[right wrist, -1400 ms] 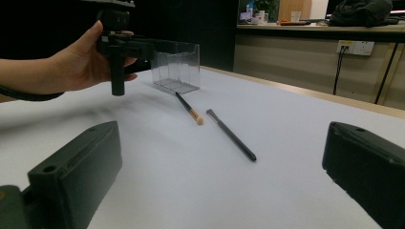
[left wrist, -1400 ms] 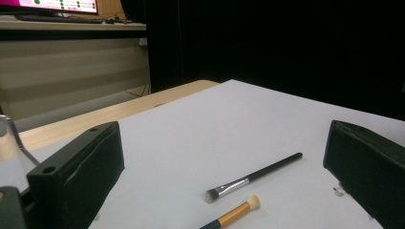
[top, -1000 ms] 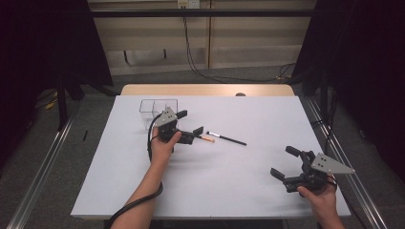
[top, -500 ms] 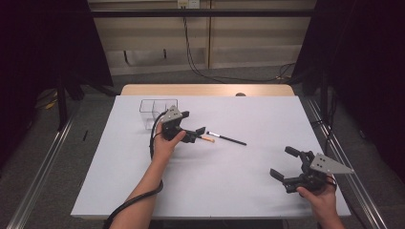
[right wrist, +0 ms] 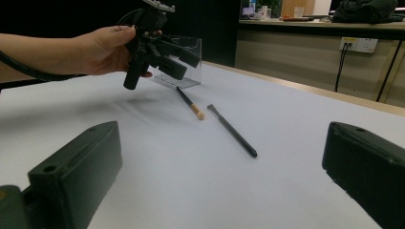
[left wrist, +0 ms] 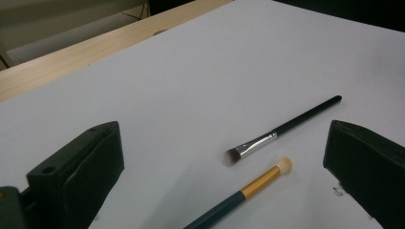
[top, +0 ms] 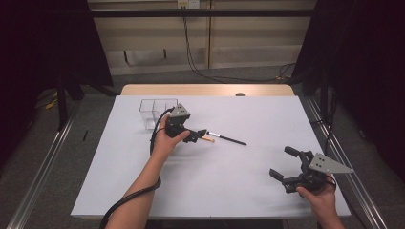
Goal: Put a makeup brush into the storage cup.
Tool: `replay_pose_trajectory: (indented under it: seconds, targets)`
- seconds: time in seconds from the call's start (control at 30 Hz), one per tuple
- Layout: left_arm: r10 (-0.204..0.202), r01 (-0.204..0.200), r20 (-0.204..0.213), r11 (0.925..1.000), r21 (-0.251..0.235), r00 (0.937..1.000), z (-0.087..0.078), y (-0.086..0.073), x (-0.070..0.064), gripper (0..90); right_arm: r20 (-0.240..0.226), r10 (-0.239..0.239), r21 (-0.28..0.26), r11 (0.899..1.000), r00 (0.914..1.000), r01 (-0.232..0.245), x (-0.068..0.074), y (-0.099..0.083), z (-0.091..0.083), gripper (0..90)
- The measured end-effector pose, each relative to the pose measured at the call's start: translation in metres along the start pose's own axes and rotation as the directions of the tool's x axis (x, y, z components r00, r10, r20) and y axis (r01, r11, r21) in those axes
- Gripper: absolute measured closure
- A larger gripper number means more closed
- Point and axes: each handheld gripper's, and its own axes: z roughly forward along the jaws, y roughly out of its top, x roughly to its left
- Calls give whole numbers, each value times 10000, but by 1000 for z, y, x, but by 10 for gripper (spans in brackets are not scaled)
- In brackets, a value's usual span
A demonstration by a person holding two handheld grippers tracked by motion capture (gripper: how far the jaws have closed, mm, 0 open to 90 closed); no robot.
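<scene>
Moved: left gripper (top: 197, 135) has edged right, jaws spread, over the brushes.
Gold-banded brush (left wrist: 248, 190): between its jaws, handle toward the camera.
Black brush (left wrist: 286, 128): just beyond.
Right gripper (top: 286, 164): spread, well apart.

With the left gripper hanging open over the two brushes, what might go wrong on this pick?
1. The gold-banded brush and the silver-ferruled brush lie with their tips close together, so the open left gripper may catch or nudge both.
2. Both brushes are thin and lie flat on the white table cover, so the jaws may slip over a handle.
3. The clear box stands just behind the left hand and might be bumped.
</scene>
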Motion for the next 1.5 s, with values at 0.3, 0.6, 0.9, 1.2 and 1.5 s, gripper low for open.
replay_pose_trajectory:
  seconds: [0.3,0.6,0.9,1.2,1.5]
  targets:
    - [269,-270,40,9987,433,9996,-2,6,-1,0,-16,-9,29,10000,10000,9,0,0,0,0]
    - [503,-523,196,9911,1222,9985,3,12,-4,0,-13,-21,43,10000,10000,21,0,0,1,0]
    - [603,-657,301,9697,2352,9977,12,16,-6,0,-51,-25,46,10000,10000,25,0,0,0,0]
    - [779,-918,596,9539,2858,9952,15,21,-9,0,-49,-24,57,10000,10000,24,0,0,0,0]
    - [711,-1035,1019,9266,3615,9922,22,20,-10,0,-62,-23,61,10000,10000,23,0,0,1,0]
